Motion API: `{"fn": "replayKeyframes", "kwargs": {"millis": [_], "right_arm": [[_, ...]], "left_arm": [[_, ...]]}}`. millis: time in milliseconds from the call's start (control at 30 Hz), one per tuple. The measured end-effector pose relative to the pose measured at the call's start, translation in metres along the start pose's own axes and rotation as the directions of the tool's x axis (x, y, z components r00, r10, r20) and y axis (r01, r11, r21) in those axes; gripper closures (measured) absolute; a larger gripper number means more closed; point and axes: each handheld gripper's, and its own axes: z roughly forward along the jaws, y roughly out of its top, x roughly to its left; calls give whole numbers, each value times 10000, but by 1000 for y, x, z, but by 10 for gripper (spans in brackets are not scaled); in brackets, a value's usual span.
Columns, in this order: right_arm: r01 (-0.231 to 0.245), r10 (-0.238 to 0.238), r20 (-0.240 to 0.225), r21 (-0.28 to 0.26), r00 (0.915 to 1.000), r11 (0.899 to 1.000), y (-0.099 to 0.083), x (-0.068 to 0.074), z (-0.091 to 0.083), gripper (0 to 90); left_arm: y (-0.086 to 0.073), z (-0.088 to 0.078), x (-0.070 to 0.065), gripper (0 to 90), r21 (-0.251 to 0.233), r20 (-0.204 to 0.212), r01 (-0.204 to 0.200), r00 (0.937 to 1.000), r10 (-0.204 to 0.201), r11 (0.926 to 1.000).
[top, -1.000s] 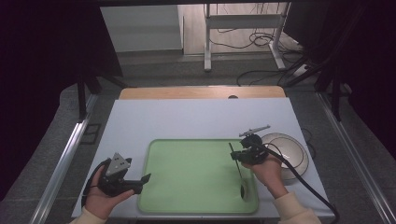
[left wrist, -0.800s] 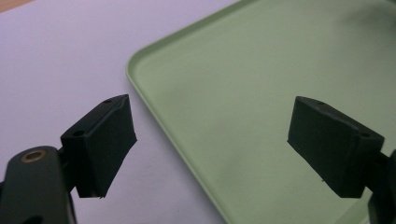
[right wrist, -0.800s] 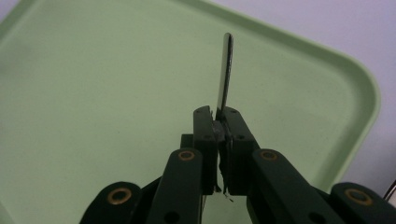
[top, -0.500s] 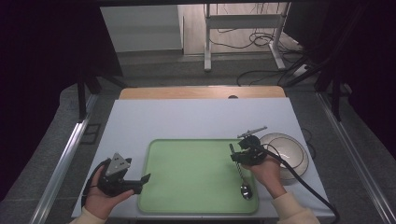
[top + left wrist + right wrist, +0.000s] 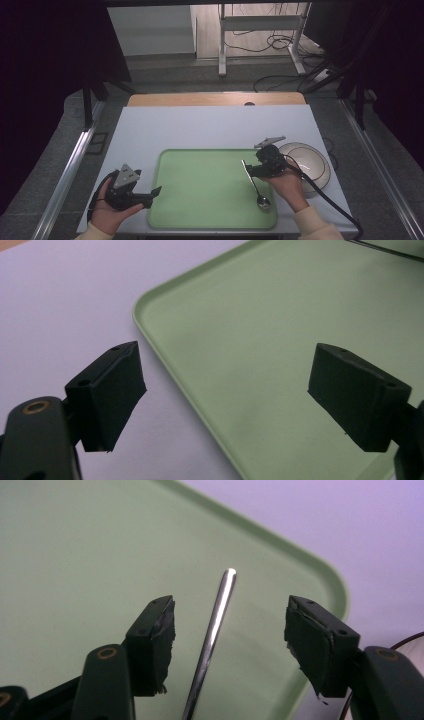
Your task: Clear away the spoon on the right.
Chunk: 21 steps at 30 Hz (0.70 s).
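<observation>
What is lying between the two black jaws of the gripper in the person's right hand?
A spoon's thin metal handle, untouched by either pad, resting on the green tray; the right gripper view shows it.

The spoon [image 5: 254,184] is polished, mirror-bright metal. It lies on a smooth, matt green plastic tray [image 5: 200,190]. The worktop [image 5: 210,127] is matt white, with a bare wooden strip [image 5: 200,99] at its far edge; the bowl [image 5: 312,162] looks glossy.

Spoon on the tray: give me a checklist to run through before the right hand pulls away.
1. Spoon lies on the green tray: ok.
2. Right gripper has just been opening, pads clear of the handle, which lies between them: ok.
3. Spoon inside the tray's rim: ok.
4. Bowl beside the right hand, apart from the spoon: ok.
5. Left gripper open, holding nothing, over the tray's edge: ok.
6. Spoon lying still: cannot tell.
</observation>
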Motion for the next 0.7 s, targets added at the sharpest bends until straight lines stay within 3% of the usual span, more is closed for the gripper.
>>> {"fn": "replayKeyframes", "kwargs": {"millis": [133,367,533,700], "right_arm": [[-25,15,-203,-479,9998,9988,1,0,-4,306],[479,-568,-549,-1514,9969,9873,2,0,-13,257],[648,-782,-739,-1689,9942,9835,1,-1,-17,247],[392,-595,-989,-1963,9933,9798,0,-4,-22,244]], "left_arm": [[0,0,0,148,-46,-9,22,10000,-22,10000],[3,2,1,148,-69,30,34,10000,-33,10000],[6,5,2,148,-75,141,38,9999,-37,10000],[3,2,7,148,-122,27,223,9997,-222,9997]]}}
